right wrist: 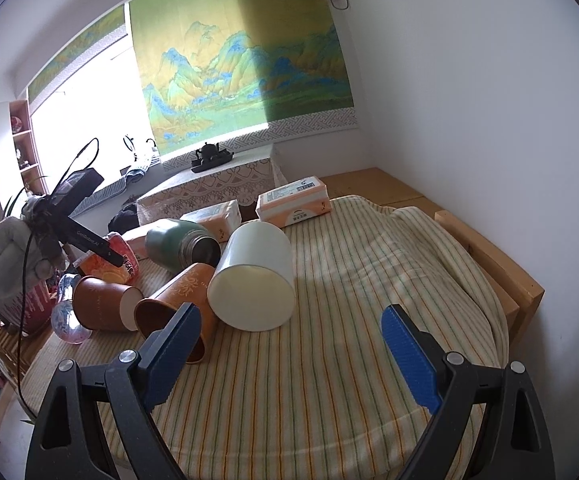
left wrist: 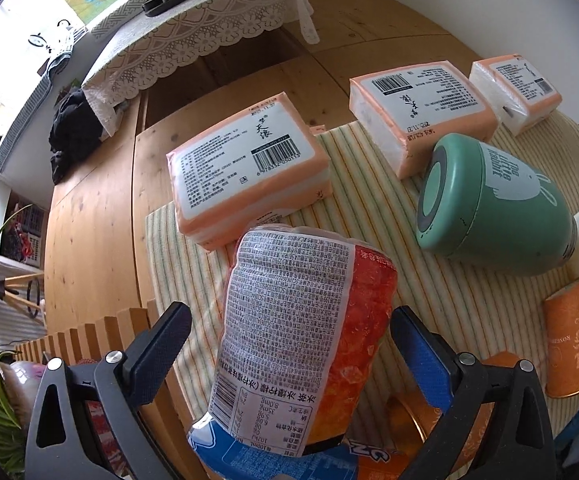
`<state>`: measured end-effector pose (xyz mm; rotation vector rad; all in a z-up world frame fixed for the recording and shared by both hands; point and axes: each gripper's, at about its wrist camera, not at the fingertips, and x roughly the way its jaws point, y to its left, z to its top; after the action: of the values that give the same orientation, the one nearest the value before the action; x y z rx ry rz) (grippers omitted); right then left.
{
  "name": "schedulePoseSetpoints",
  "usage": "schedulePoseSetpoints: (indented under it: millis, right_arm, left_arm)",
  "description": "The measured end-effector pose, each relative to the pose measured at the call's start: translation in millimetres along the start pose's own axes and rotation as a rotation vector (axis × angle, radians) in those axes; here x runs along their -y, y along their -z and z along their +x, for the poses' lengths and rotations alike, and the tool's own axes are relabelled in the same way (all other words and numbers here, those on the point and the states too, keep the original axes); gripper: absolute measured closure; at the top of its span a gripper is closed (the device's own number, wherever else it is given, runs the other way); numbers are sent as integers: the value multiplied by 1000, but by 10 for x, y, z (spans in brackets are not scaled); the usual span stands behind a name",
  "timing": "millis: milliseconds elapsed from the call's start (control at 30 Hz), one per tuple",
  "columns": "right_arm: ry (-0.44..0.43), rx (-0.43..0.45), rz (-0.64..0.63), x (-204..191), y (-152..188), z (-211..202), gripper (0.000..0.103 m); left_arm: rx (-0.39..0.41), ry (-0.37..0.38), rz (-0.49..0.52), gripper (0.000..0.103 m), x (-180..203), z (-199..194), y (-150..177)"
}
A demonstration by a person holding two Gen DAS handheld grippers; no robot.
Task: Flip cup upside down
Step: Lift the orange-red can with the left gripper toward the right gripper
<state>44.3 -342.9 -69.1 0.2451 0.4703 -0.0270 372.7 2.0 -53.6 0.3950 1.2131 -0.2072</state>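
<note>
My left gripper (left wrist: 289, 332) is shut on a red-and-white printed drink cup (left wrist: 301, 320), held above the striped cloth; the right wrist view shows the same cup (right wrist: 123, 258) in that gripper's fingers at the left. My right gripper (right wrist: 291, 330) is open and empty above the striped cloth (right wrist: 329, 380). Just beyond it a white cup (right wrist: 253, 276) lies on its side, mouth toward me. An orange cup (right wrist: 181, 304) and a brown cup (right wrist: 101, 304) also lie on their sides to its left.
A green flask (left wrist: 497, 204) lies on the cloth, also seen in the right wrist view (right wrist: 181, 244). Three orange tissue packs (left wrist: 249, 168) (left wrist: 421, 112) (left wrist: 517, 88) sit behind it. A lace-covered low table (right wrist: 217, 188) stands behind, and the wooden bench edge (right wrist: 489, 256) is at right.
</note>
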Motion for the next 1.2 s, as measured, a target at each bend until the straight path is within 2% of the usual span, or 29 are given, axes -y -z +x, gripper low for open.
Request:
schedulePoseSetpoints:
  millis: [67, 100, 400, 700, 933, 1033, 1200]
  right_arm:
    - [0, -5, 5, 7, -1, 12, 14]
    - [0, -7, 8, 12, -1, 16, 14]
    - [3, -8, 9, 31, 4, 5, 14]
    - [-5, 0, 11, 13, -7, -54, 14]
    - [-23, 12, 22, -1, -16, -143, 14]
    - [-31, 19, 20, -28, -13, -195, 14]
    - [-39, 27, 15, -60, 11, -290, 14]
  left_arm:
    - [-1, 9, 7, 9, 6, -12, 9]
    - [-1, 14, 11, 16, 30, -22, 15]
    - [48, -2, 35, 16, 132, -206, -7]
    - [164, -31, 99, 16, 325, -866, -25]
    - [252, -24, 221, 16, 731, -1593, 408]
    - [247, -8, 268, 16, 939, -1760, 698]
    - [197, 28, 344, 16, 1278, -1767, 1191]
